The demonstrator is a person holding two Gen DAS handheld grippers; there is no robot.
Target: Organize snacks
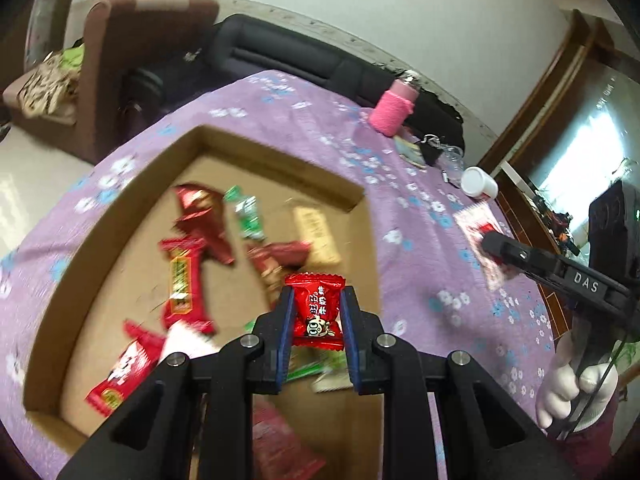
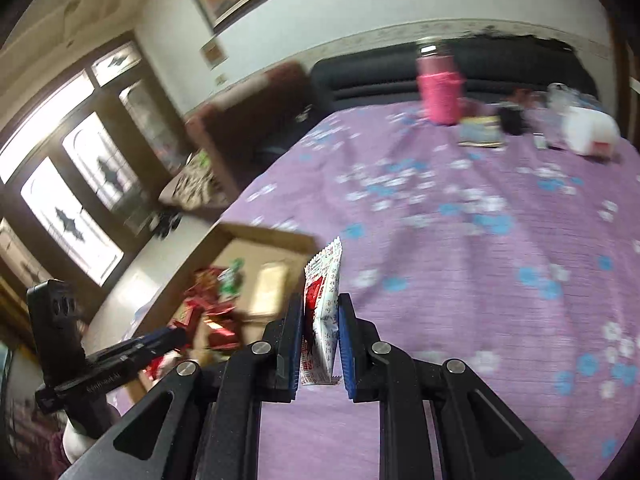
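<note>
My left gripper [image 1: 317, 300] is shut on a red candy wrapper [image 1: 318, 310] and holds it above the open cardboard box [image 1: 120, 216], near its right side. Several snack packets lie in the box, among them a red bar [image 1: 182, 280] and a green packet [image 1: 246, 212]. My right gripper [image 2: 320, 308] is shut on a white and red snack packet [image 2: 322, 312] and holds it above the purple cloth, right of the box [image 2: 272, 236]. The right gripper with its packet [image 1: 478, 236] also shows in the left wrist view, at the right.
A purple flowered cloth [image 2: 480, 248] covers the table. At its far side stand a pink bottle [image 2: 438, 88], a white jar [image 2: 588, 132], a small card [image 2: 480, 132] and dark small items. A dark sofa [image 1: 288, 52] and a brown armchair [image 1: 132, 60] lie beyond.
</note>
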